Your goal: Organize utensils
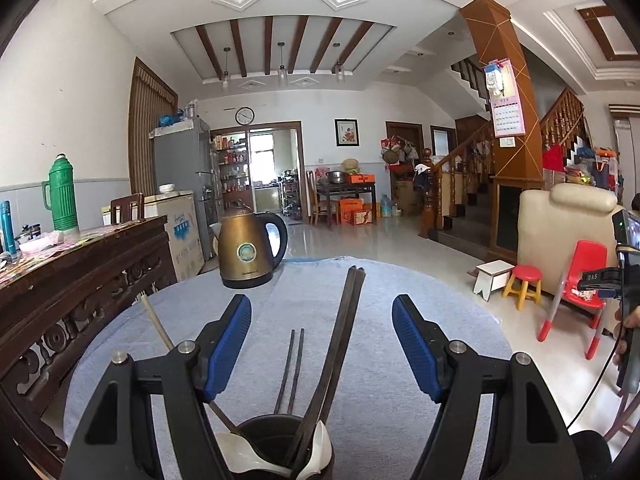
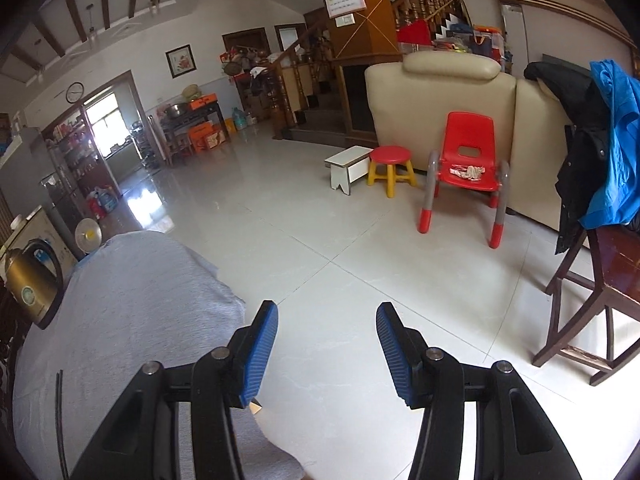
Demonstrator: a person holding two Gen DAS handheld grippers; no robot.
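Nearest the left wrist camera stands a dark holder (image 1: 280, 436) at the bottom edge, low between the fingers of the left gripper (image 1: 322, 316); in it sit white spoons (image 1: 240, 454), a pale wooden stick (image 1: 158, 326) leaning out to the left, and a long dark pair of chopsticks (image 1: 344, 332) leaning up and to the right; another thin dark pair (image 1: 294, 364) lies flat on the grey cloth (image 1: 380, 292) just beyond the holder; the left gripper points almost level across the table, its blue pads (image 1: 232, 344) standing wide apart, and whether they touch the holder cannot be told; further along the cloth stands a bronze kettle (image 1: 248, 252), and at the far right edge a hand (image 1: 628, 332) grasps the other device. From the right wrist view the right gripper (image 2: 326, 340) tilts downward over the table's edge toward the tiled floor (image 2: 320, 240), its fingers about half apart with nothing between them; only this view shows the thin dark pair at the lower left of the cloth, the kettle at the far left, and a wooden chair (image 2: 600, 300) draped with jackets on the right; only the left view shows the holder and what stands in it.
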